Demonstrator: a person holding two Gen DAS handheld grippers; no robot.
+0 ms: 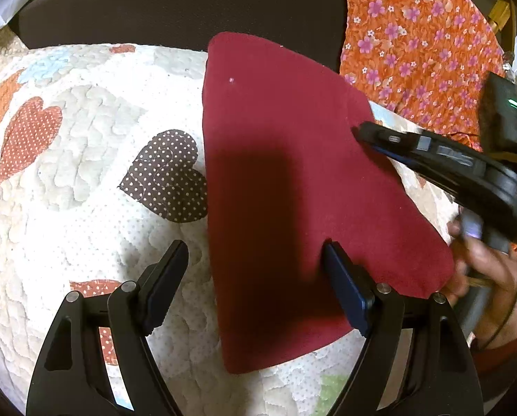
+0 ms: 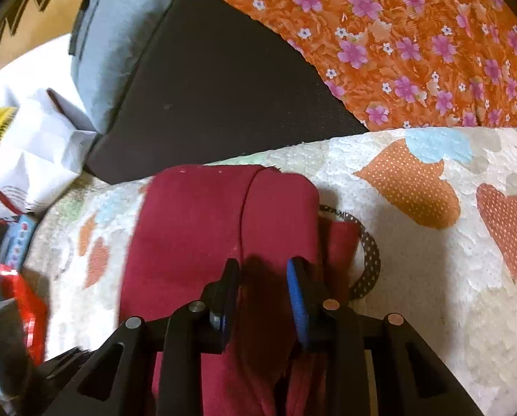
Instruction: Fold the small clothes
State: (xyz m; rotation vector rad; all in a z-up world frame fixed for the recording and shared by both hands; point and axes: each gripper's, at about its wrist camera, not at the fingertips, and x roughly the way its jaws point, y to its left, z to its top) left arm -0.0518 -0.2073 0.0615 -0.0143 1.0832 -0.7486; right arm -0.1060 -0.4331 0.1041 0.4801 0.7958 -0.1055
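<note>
Your left gripper [image 1: 253, 260] is hovering wide open and holding nothing, its right finger over the near part of the dark red, soft fabric garment [image 1: 293, 190]. That garment is lying flat and folded on the cream quilted bedcover with polka-dot hearts [image 1: 85, 173]. Your right gripper [image 2: 263, 279] is sitting partly open over the garment; whether it is pinching cloth, I cannot tell. An orange floral cloth [image 2: 414, 45] is lying beyond the quilt.
</note>
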